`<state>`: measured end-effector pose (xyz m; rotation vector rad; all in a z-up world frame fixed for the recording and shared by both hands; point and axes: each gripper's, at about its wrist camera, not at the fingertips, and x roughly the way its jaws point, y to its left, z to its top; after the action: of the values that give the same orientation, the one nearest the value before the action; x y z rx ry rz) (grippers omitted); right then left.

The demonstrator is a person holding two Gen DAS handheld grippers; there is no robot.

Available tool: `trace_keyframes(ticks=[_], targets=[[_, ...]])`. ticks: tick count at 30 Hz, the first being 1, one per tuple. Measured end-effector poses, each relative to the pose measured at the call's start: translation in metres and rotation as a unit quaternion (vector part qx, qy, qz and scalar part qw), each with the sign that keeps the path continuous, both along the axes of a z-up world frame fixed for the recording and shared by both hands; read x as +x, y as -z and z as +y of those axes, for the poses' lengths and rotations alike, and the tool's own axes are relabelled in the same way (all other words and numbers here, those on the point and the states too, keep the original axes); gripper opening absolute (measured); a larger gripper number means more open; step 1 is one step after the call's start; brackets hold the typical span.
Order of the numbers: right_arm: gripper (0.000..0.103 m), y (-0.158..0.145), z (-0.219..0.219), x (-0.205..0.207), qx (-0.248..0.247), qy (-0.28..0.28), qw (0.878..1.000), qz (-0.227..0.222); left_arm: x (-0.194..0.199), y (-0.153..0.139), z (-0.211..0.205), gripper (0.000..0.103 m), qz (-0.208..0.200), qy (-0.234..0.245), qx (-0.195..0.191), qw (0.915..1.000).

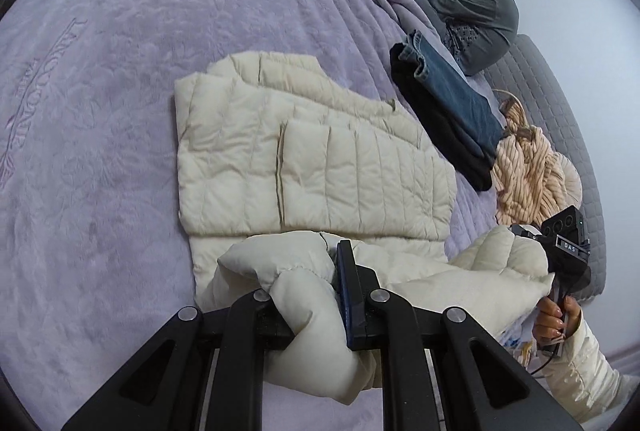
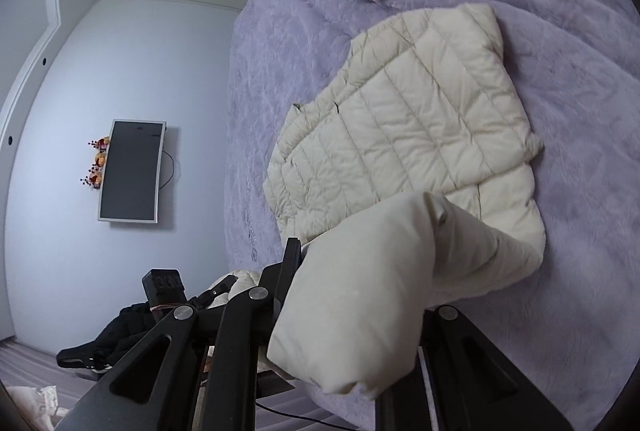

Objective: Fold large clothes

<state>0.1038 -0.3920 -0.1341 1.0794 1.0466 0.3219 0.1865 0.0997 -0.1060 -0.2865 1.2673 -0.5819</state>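
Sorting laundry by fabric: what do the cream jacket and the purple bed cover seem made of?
Cream jacket: probably smooth synthetic shell over padding; stitched channels puff up, slight sheen. Purple bed cover: likely plush fleece; fuzzy, matte nap with an embossed pattern.

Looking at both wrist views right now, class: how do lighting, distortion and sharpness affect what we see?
Left wrist view: soft, even light, no glare; fisheye bends the lilac blanket into a dome; cream puffer jacket sharp. Right wrist view: wall-mounted screen bowed near the edge; jacket fabric held in the right hand-held gripper looks slightly soft; black corners vignette both.
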Motion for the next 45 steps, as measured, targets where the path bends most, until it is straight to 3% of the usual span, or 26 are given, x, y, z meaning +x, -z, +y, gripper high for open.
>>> trace_keyframes(ticks=[6, 15, 21, 30, 32, 33, 34, 35, 37, 38, 40, 41, 42, 45], targets=[[0.017, 0.005, -0.022, 0.062, -0.013, 0.010, 1.000, 0.003, 0.061, 0.007, -0.017, 0.017, -0.018, -0.020, 0.025, 0.9993], [0.017, 0.056, -0.038, 0.131, -0.032, 0.032, 0.998, 0.053, 0.120, 0.051, -0.041, 0.017, -0.004, -0.038, 0.074, 0.9965], [0.017, 0.083, -0.041, 0.146, -0.030, 0.044, 0.996, 0.077, 0.133, 0.066, -0.045, 0.018, 0.013, -0.044, 0.091, 0.9948], [0.017, 0.080, -0.041, 0.149, -0.043, 0.046, 0.994, 0.085, 0.118, 0.033, -0.052, 0.020, -0.026, -0.017, 0.121, 0.9922], [0.017, 0.080, -0.042, 0.150, -0.045, 0.049, 0.994, 0.088, 0.114, 0.025, -0.052, 0.053, -0.040, -0.014, 0.135, 0.9900], [0.017, 0.081, -0.042, 0.150, -0.046, 0.051, 0.993, 0.092, 0.112, 0.020, -0.051, 0.091, -0.055, -0.021, 0.149, 0.9870], [0.018, 0.082, -0.043, 0.150, -0.046, 0.053, 0.993, 0.095, 0.109, 0.012, -0.048, 0.103, -0.078, -0.034, 0.165, 0.9825], [0.019, 0.083, -0.044, 0.150, -0.044, 0.056, 0.993, 0.096, 0.107, 0.006, -0.043, 0.103, -0.097, -0.040, 0.169, 0.9800], [0.019, 0.085, -0.045, 0.150, -0.041, 0.059, 0.992, 0.100, 0.108, 0.004, -0.037, 0.103, -0.093, -0.046, 0.176, 0.9789], [0.021, 0.084, -0.045, 0.150, -0.044, 0.056, 0.992, 0.099, 0.108, 0.004, -0.034, 0.103, -0.092, -0.053, 0.185, 0.9770], [0.039, 0.076, -0.044, 0.150, -0.056, 0.052, 0.993, 0.092, 0.105, 0.004, -0.031, 0.103, -0.100, -0.056, 0.195, 0.9742], [0.070, 0.069, -0.043, 0.150, -0.060, 0.053, 0.993, 0.082, 0.102, 0.004, -0.031, 0.103, -0.103, -0.058, 0.195, 0.9737], [0.089, 0.061, -0.043, 0.148, -0.066, 0.054, 0.994, 0.070, 0.100, 0.003, -0.030, 0.103, -0.106, -0.064, 0.195, 0.9729], [0.089, 0.035, -0.044, 0.142, -0.101, 0.045, 0.993, 0.046, 0.093, 0.002, -0.032, 0.103, -0.111, -0.064, 0.179, 0.9754]])
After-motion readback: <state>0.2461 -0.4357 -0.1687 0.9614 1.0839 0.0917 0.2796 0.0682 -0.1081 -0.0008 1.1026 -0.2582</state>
